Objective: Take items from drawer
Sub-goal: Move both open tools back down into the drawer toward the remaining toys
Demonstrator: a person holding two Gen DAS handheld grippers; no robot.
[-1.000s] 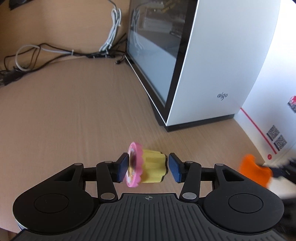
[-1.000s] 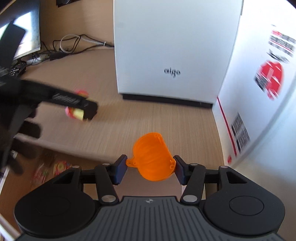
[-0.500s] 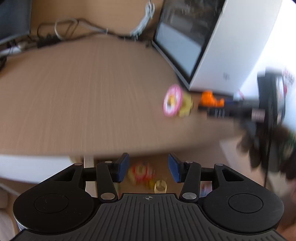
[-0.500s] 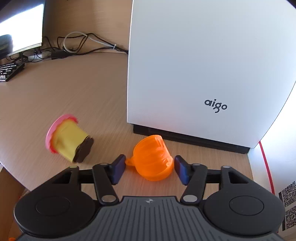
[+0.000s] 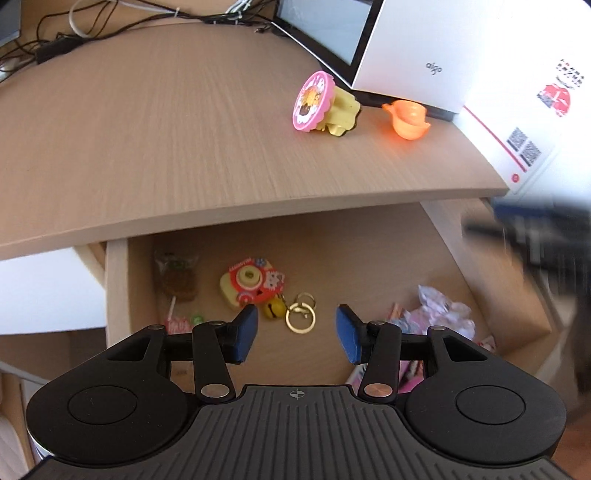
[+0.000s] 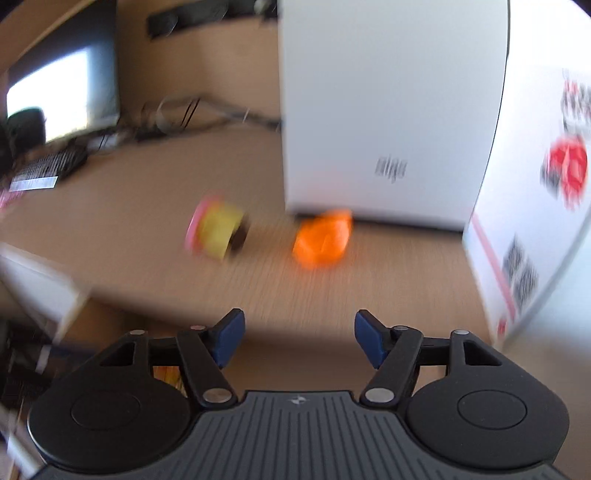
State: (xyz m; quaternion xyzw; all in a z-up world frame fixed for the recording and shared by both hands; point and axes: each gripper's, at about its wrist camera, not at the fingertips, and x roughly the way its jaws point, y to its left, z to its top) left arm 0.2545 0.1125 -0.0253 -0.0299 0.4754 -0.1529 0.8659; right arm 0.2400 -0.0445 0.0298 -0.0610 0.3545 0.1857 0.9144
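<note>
The open drawer (image 5: 116,295) under the desk edge holds a red and yellow toy camera (image 5: 251,282), a yellow bell on a gold key ring (image 5: 301,315), a wrapped lollipop (image 5: 177,280) and pink crumpled wrappers (image 5: 439,310). My left gripper (image 5: 295,332) hangs open above the key ring with nothing between its fingers. On the desk lie a yellow cup with a pink lid (image 5: 325,103) (image 6: 218,232) on its side and an orange cup (image 5: 408,118) (image 6: 323,240). My right gripper (image 6: 299,338) stands open and empty, back from the desk edge; its view is blurred.
A white computer case (image 5: 413,48) (image 6: 388,110) stands at the back right of the wooden desk (image 5: 147,129). Cables (image 5: 110,22) run along the back. A white box with QR labels (image 5: 524,110) sits at the right. A monitor (image 6: 62,96) and keyboard (image 6: 44,173) are far left.
Both grippers let go of their cups, which now lie on the desk. Both pulled back from the desk; the left one dropped over the open drawer.
</note>
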